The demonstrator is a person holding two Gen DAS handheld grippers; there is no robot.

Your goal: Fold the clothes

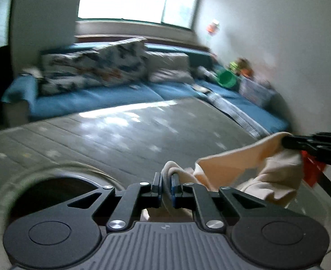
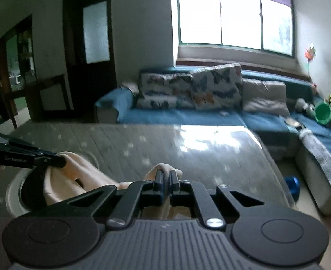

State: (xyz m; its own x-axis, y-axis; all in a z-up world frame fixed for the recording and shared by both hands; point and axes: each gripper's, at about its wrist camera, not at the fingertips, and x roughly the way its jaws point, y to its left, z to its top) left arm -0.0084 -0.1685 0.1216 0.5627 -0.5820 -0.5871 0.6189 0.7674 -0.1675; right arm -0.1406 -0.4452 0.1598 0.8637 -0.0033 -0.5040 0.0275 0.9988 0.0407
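Note:
A cream-coloured garment hangs in the air between my two grippers, above a grey patterned table. My left gripper is shut on one edge of it. My right gripper is shut on another edge of the garment. In the left wrist view the right gripper comes in from the right, pinching the cloth. In the right wrist view the left gripper comes in from the left, pinching the cloth. The cloth sags between the two holds.
The grey table stretches ahead, with a round dark opening at its near left. Behind it stands a blue sofa with butterfly cushions, a green bucket and a window above. A blue object lies on the floor.

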